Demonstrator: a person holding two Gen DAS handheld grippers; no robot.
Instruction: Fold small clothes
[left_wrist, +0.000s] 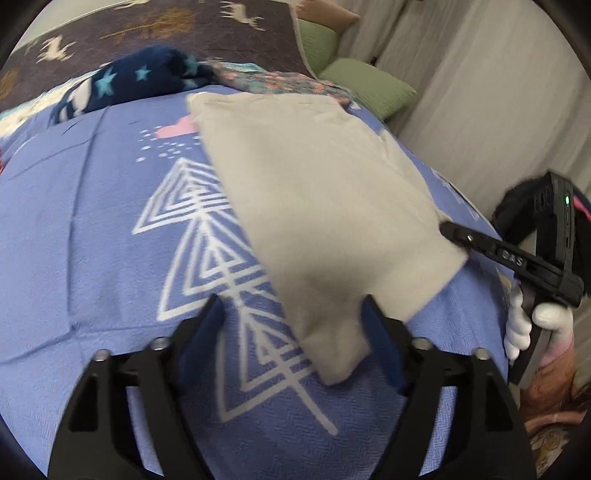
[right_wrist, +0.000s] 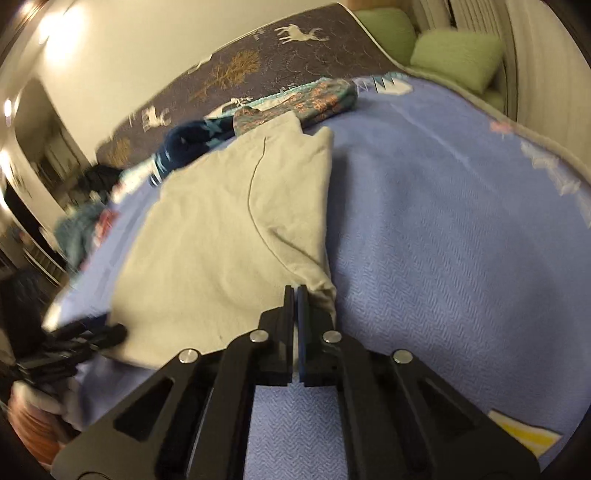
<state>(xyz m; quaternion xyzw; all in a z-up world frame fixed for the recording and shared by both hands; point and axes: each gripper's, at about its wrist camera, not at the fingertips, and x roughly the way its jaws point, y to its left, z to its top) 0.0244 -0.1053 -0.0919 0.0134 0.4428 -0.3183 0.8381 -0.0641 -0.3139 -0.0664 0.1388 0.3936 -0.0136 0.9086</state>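
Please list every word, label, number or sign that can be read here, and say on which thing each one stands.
"DAS": raised letters on a finger of the right gripper, seen from the left wrist; more letters may be hidden.
The blue blanket carries pictures only, no words.
Nothing else is readable.

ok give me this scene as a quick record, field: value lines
surface: blue blanket with white tree print
garment: beige cloth, lying flat, partly folded
left hand-held gripper: open, one corner of the cloth between its fingers, not pinched
right hand-held gripper: shut on the cloth's edge
other clothes: navy star-print piece and floral piece beyond the cloth
background: green cushions
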